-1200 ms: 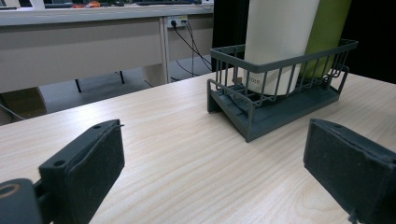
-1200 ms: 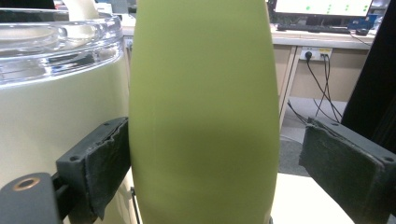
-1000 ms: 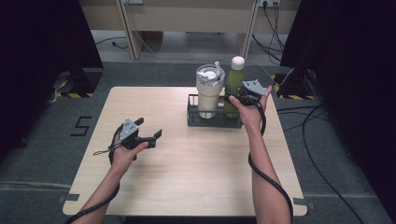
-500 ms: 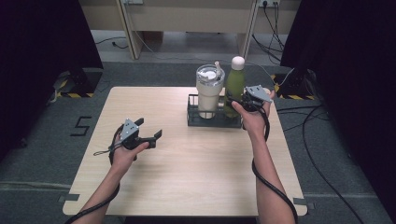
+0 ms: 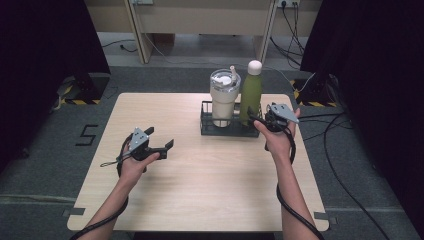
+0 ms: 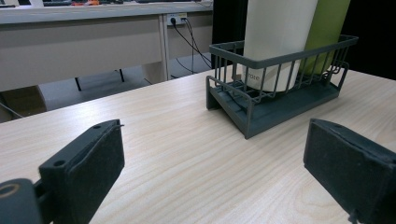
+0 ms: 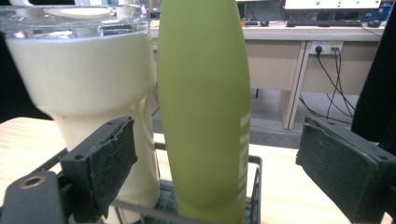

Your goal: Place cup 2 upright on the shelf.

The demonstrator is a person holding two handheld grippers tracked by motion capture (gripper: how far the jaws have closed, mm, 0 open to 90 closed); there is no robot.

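A: What sits at the left of the pale wooden table point(image 5: 200, 190)?

B: The left gripper point(image 5: 159, 147), held in the person's left hand point(image 5: 131, 167) low over the wood. Its 2 black jaws are spread wide with nothing between them; they point toward the dark grey wire rack point(image 5: 229, 129), which stands well apart from them.

A: And in the rack?

B: 2 things, both upright. The cream tumbler with a clear lid and straw point(image 5: 223, 97) takes the left end, and the tall green bottle with a white cap point(image 5: 251, 92) stands just beside it at the right end.

A: Then the right side?

B: The right gripper point(image 5: 256, 121) is at the rack's right end, level with the bottle's lower body. Its jaws have just been closing, yet in the right gripper view they are apart, 1 on each side of the bottle, and the pads do not press on it.
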